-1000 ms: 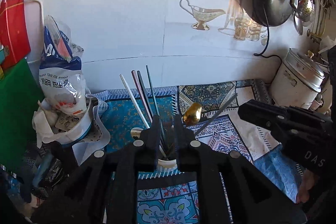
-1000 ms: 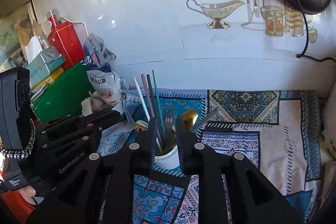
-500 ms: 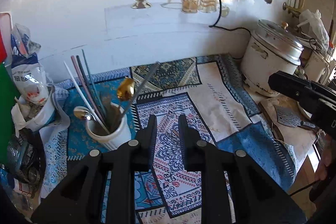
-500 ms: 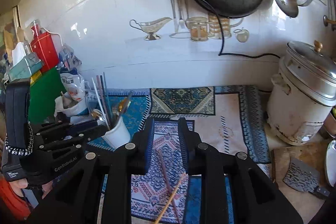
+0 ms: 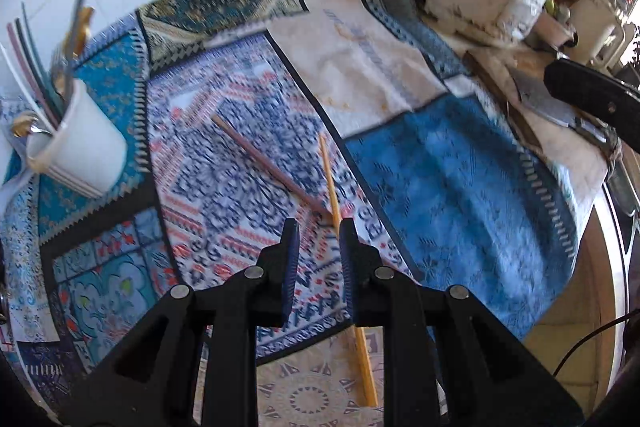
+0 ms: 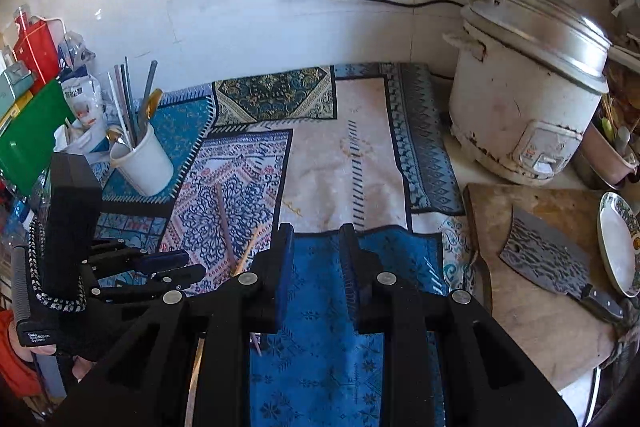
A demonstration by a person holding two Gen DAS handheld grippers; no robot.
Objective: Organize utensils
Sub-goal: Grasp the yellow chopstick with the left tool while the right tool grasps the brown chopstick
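Left gripper [image 5: 314, 227] hanging slightly open, gripping nothing, over crossed brown chopstick [image 5: 272, 169] and yellow chopstick [image 5: 332, 187] just ahead of its tips. Right gripper [image 6: 316, 233] likewise slightly open, empty.

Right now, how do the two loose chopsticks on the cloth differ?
The brown chopstick is dark reddish-brown; the yellow chopstick is pale orange-yellow. The brown one lies wholly on the patterned cloth; the yellow one runs off its near edge. The two cross near the left tool. Both lie flat, outside the white cup.
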